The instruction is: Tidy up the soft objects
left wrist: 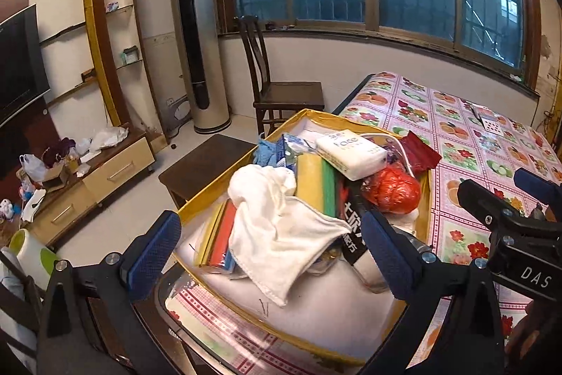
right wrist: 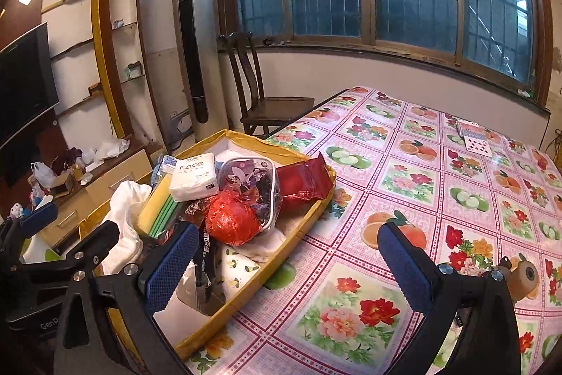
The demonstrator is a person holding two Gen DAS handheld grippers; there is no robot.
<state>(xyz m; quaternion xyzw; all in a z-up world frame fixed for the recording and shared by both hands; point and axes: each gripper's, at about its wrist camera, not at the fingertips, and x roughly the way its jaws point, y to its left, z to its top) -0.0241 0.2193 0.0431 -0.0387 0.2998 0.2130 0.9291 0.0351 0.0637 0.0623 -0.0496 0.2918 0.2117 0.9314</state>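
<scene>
White towel heaped in the yellow box

White towel (left wrist: 277, 227) lies crumpled over the clutter in my yellow box (left wrist: 224, 180), beside a tissue pack (left wrist: 349, 152) and red bag (left wrist: 393, 187). My left gripper (left wrist: 270, 255) hangs spread around it, holding nothing. My right gripper (right wrist: 286, 266) is spread too, over the floral tablecloth (right wrist: 439, 185).

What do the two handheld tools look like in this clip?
Both match: the left tool and right tool have black angular frames with silver round bolts and blue, finely textured finger pads. The right tool's body shows white "DAS" lettering in the left wrist view; the left's shows partial white "Gen" lettering. No cables or sleeves are visible.
</scene>
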